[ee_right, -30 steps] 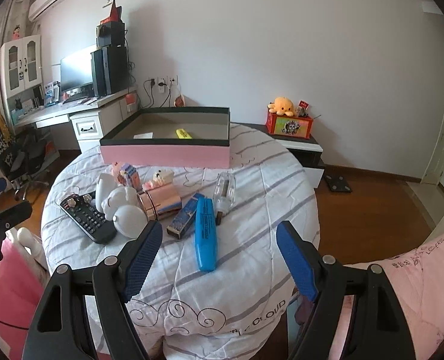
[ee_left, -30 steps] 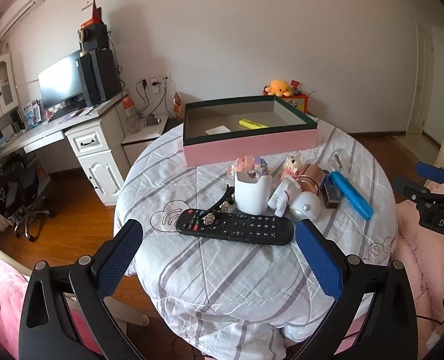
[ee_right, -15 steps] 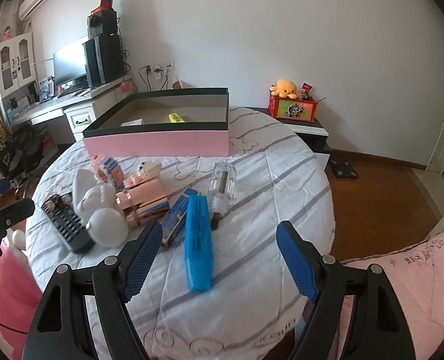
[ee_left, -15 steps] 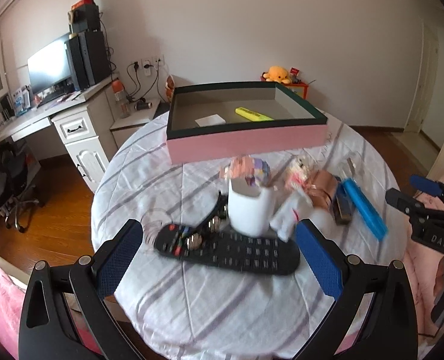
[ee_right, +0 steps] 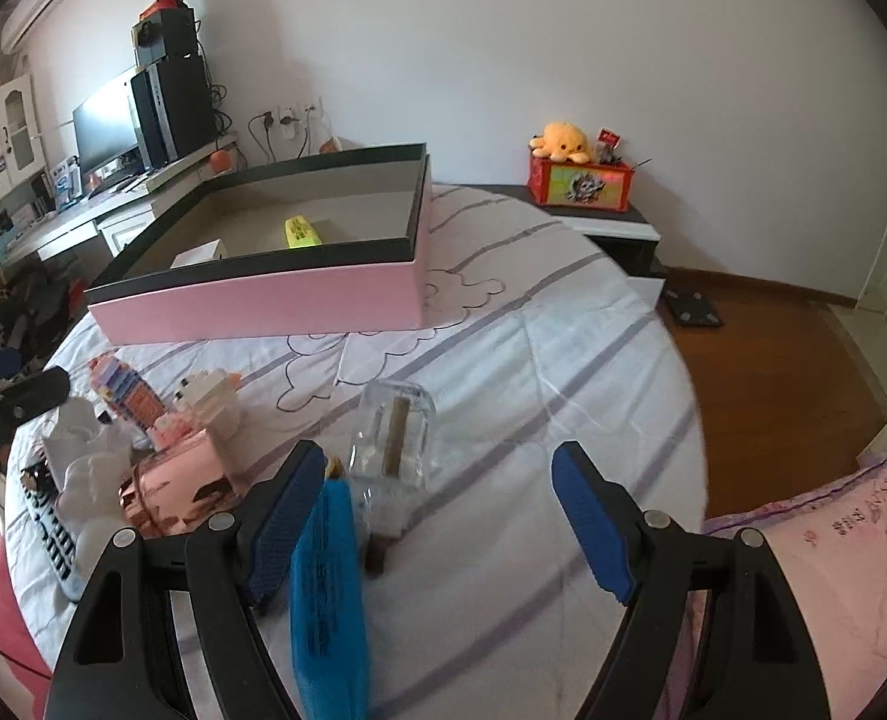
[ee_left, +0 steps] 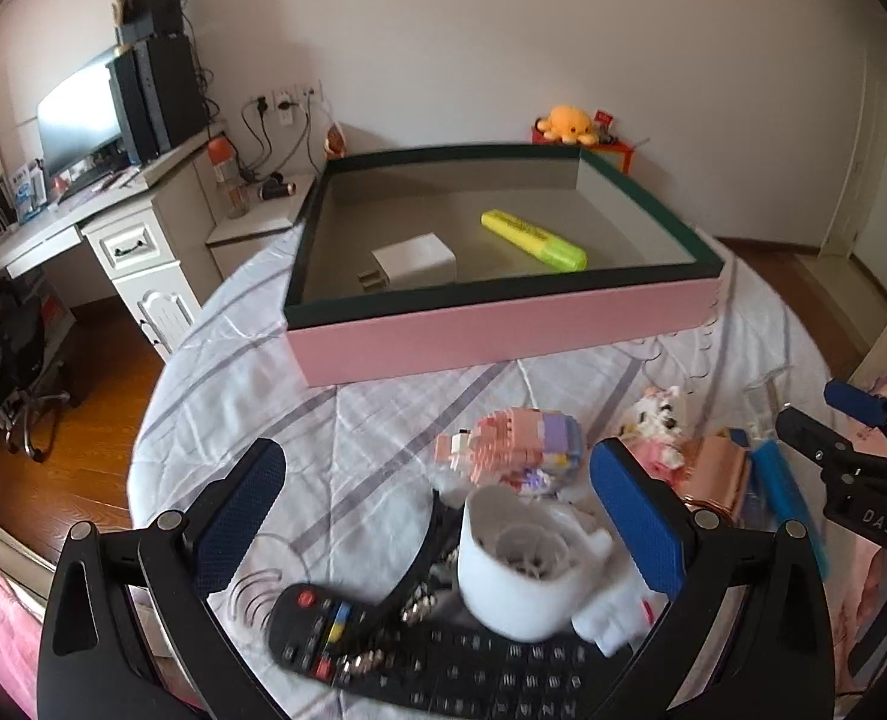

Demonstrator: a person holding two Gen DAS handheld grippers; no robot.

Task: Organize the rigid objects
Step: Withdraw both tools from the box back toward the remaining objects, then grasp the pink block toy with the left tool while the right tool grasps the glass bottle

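Two items already lie in the pink box (ee_left: 503, 324): a yellow highlighter (ee_left: 533, 232) and a small white block (ee_left: 414, 260). The box sits at the far side of the round table (ee_right: 563, 360), at twelve o'clock from both cameras. The rest of the clutter waits in a heap on the near side.

In the left wrist view a white cup (ee_left: 518, 570) stands at about five o'clock from the box, with a pink brick figure (ee_left: 518, 450) just behind it, a black remote (ee_left: 443, 654) in front, and a little white toy dog (ee_left: 659, 420) and a copper-coloured box (ee_left: 719, 474) toward three o'clock. In the right wrist view a blue marker (ee_right: 326, 594) lies beside a clear bottle (ee_right: 392, 435).

The left gripper (ee_left: 437, 516) hangs spread wide over the cup and remote, gripping nothing. The right gripper (ee_right: 437, 522) is likewise spread and empty, with the marker near its left pad and the bottle between the pads but untouched.

This looks like the approach to a pick (the sorting is barely begun). Next, each hand probably needs to settle lower and centre one item between its pads before squeezing. The marker or bottle suits the right, the cup the left. The cup's neighbours crowd it, so a careless close could catch the remote too.
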